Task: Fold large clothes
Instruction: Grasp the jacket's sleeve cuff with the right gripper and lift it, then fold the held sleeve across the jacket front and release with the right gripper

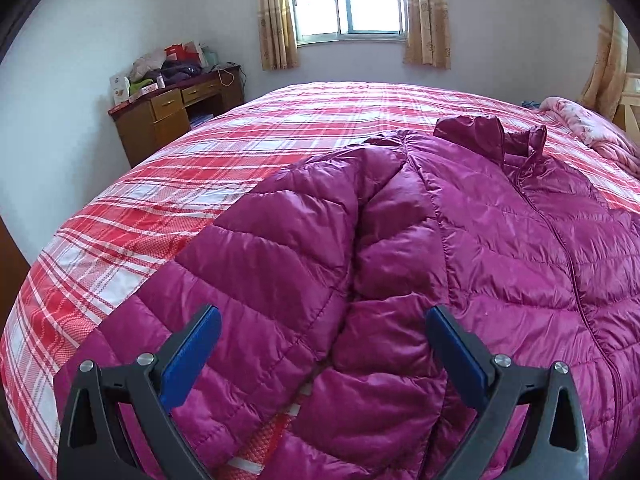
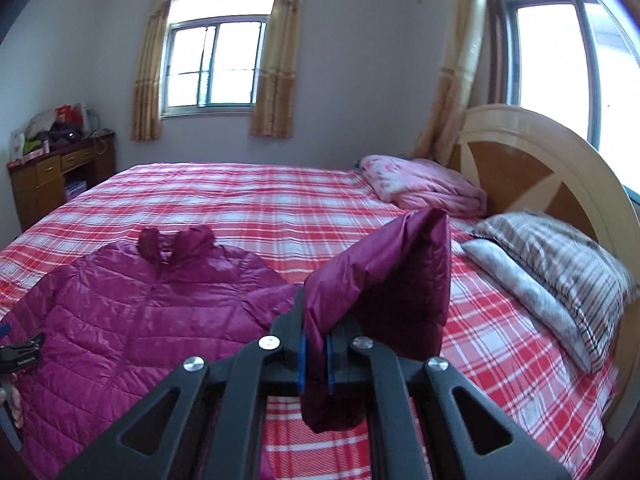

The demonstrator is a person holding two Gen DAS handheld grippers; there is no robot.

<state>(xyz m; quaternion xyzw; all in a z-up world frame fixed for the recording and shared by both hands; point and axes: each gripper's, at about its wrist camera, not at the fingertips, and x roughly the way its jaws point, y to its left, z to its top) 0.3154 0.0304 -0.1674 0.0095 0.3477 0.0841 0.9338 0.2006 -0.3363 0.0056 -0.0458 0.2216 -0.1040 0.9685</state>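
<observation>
A magenta quilted down jacket (image 1: 500, 248) lies front up and zipped on the red plaid bed (image 1: 248, 152), collar at the far end. My left gripper (image 1: 324, 344) is open and empty, hovering just above the jacket's left sleeve (image 1: 280, 248) near the armpit seam. In the right wrist view the jacket (image 2: 132, 312) lies at the left. My right gripper (image 2: 316, 356) is shut on the end of the jacket's right sleeve (image 2: 384, 276) and holds it lifted above the bed (image 2: 500, 344).
A wooden desk (image 1: 168, 116) piled with clutter stands at the far left wall. A pink folded quilt (image 2: 424, 184) and striped pillows (image 2: 560, 272) lie by the wooden headboard (image 2: 532, 168). Curtained windows (image 2: 212, 68) are behind the bed.
</observation>
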